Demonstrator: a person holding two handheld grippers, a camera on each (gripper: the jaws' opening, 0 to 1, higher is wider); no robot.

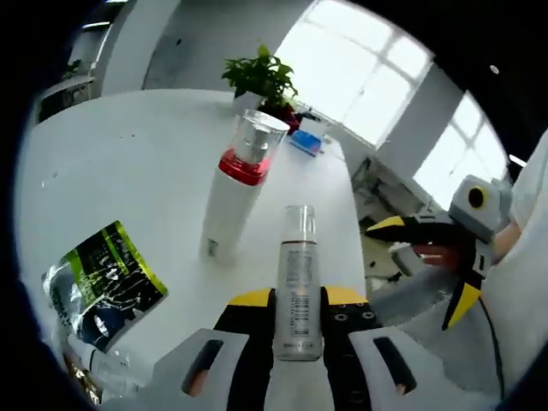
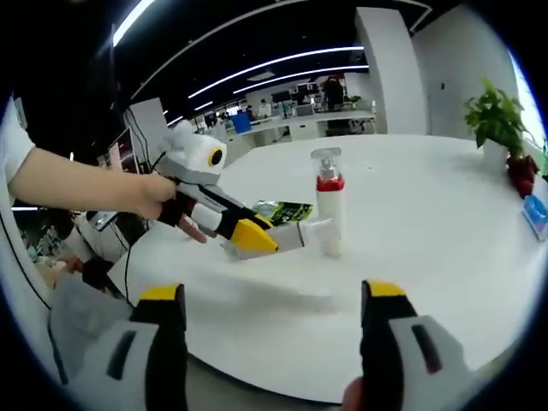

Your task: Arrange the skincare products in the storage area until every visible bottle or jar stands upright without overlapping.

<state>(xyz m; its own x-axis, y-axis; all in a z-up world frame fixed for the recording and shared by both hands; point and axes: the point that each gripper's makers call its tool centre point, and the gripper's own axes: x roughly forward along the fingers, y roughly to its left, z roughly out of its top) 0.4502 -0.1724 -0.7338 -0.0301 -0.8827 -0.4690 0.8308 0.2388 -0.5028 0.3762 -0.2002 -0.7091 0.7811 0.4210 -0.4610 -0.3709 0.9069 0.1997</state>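
My left gripper [image 1: 298, 300] is shut on a slim clear-capped bottle [image 1: 300, 248] with a printed label, held out over the white table [image 1: 128, 154]. Just beyond it a white bottle with a red band and a silver cap [image 1: 238, 188] stands upright. In the right gripper view a hand holds the left gripper [image 2: 259, 238], and the slim bottle [image 2: 306, 231] lies sideways in it, its end close to the red-banded bottle [image 2: 329, 210]. My right gripper [image 2: 272, 312] is open and holds nothing, near the table's edge. It also appears at the right of the left gripper view [image 1: 425, 264].
A green and black sachet [image 1: 107, 282] lies flat on the table left of the bottles, also seen as the sachet [image 2: 282, 210] behind the left gripper. A potted plant [image 1: 261, 77] and a blue item [image 1: 308, 139] sit at the far edge. Office desks stand beyond.
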